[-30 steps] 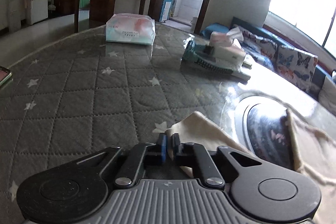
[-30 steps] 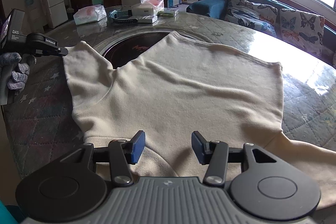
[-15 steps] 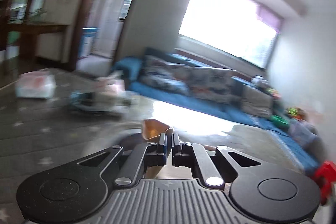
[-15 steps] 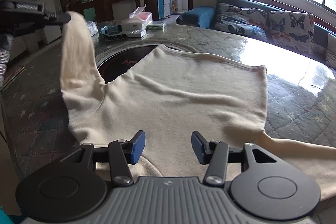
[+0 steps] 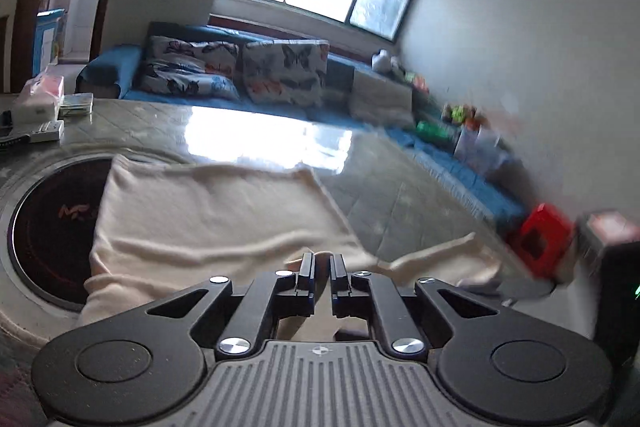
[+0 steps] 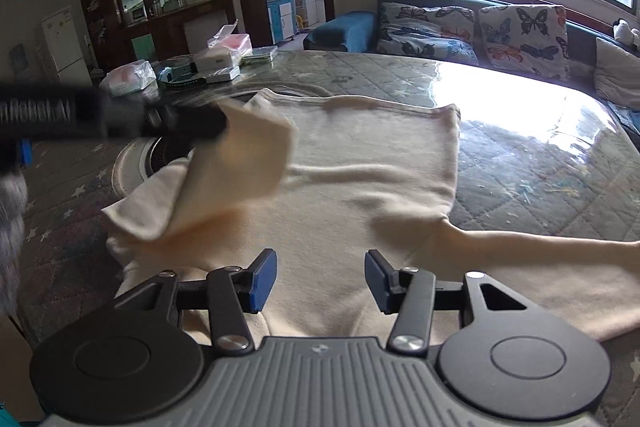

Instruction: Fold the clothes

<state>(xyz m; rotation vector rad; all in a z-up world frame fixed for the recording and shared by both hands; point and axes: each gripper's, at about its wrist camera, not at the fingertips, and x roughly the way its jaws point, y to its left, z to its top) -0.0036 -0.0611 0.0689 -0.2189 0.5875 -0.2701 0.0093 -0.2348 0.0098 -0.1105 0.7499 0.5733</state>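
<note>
A cream sweater (image 6: 360, 183) lies spread on the round table, its body toward the far side; it also shows in the left wrist view (image 5: 208, 215). My left gripper (image 5: 321, 277) is shut on the cuff of the left sleeve (image 6: 240, 163) and holds it lifted over the sweater's body, the sleeve folding inward. The left gripper shows blurred in the right wrist view (image 6: 224, 125). My right gripper (image 6: 320, 277) is open and empty, low over the sweater's near edge. The right sleeve (image 6: 540, 239) lies stretched out to the right.
The table (image 6: 540, 155) has a quilted star-patterned cover under glass and a dark round inset (image 5: 44, 227) partly under the sweater. Tissue packs and boxes (image 6: 216, 61) sit at the far left. A sofa with butterfly cushions (image 6: 480, 27) stands behind.
My left gripper has lifted the left sleeve off the table and swung it right, over the sweater's body. My right gripper has stayed open near the near edge.
</note>
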